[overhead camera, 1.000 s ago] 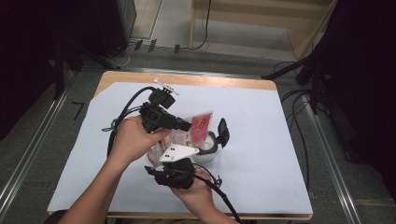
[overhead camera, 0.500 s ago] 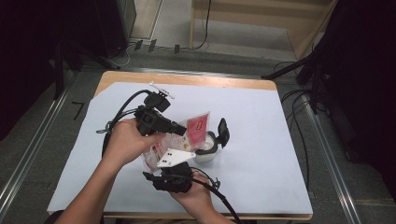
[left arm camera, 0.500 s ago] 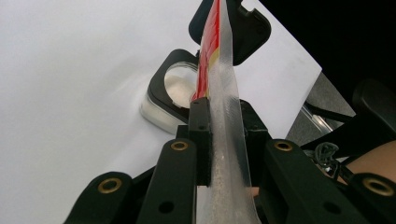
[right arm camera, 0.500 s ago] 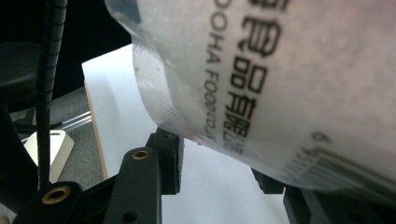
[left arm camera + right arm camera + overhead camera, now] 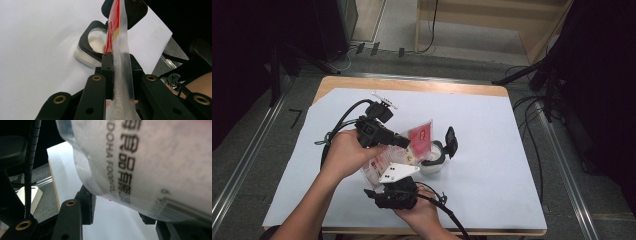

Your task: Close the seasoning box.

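The left gripper point(image 5: 117, 67) is clamped on the upper seam of a red-and-clear plastic food pouch point(image 5: 419, 137), holding it tilted above the small open jar point(image 5: 433, 161) with a black flip lid near the middle of the white-covered table point(image 5: 492, 145); compared with a second ago the pouch has shifted slightly towards the jar. The right gripper point(image 5: 117, 212) has just been widening its jaws; the pouch's lower end hangs between them, apparently unpressed, so support now seems to rest on the left grip alone, which suggests pouring is being set up.
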Demonstrator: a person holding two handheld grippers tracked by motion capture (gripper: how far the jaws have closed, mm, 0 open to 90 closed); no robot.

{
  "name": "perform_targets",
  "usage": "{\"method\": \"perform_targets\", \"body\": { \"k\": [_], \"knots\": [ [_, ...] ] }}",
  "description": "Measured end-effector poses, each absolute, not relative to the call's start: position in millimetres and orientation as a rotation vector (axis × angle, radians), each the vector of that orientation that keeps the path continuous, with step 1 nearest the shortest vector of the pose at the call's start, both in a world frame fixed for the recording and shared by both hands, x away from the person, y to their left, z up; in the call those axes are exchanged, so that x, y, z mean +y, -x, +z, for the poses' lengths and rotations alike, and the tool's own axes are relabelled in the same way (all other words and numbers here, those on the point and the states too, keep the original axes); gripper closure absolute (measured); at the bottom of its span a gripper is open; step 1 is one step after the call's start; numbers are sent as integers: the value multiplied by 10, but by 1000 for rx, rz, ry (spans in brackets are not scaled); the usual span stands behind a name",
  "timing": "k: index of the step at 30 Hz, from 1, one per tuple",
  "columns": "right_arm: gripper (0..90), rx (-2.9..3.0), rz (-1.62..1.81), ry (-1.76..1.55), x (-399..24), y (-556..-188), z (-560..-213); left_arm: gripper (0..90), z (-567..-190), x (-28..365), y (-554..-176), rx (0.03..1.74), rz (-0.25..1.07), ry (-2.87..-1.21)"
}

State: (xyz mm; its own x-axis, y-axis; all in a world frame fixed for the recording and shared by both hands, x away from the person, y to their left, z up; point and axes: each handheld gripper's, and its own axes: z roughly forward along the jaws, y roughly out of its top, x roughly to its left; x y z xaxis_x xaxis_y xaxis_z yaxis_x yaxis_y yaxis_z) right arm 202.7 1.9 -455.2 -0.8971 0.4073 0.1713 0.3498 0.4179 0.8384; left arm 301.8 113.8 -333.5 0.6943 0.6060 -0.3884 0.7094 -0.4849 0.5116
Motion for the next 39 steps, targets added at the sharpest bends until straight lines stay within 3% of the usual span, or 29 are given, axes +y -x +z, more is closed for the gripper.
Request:
{"method": "perform_targets", "body": {
  "k": [6, 24, 39],
  "knots": [
    [510, 2587, 1524, -696, 17, -2012, -4565, 821, -3361, 1130, -3013, 992, -199, -2245],
    [506, 2630, 1468, -696, 51, -1997, -4678, 829, -3494, 1095, -3056, 991, -224, -2278],
    [507, 2635, 1455, -689, 57, -2011, -4702, 889, -3507, 1117, -3058, 973, -220, -2272]
  ]
}}
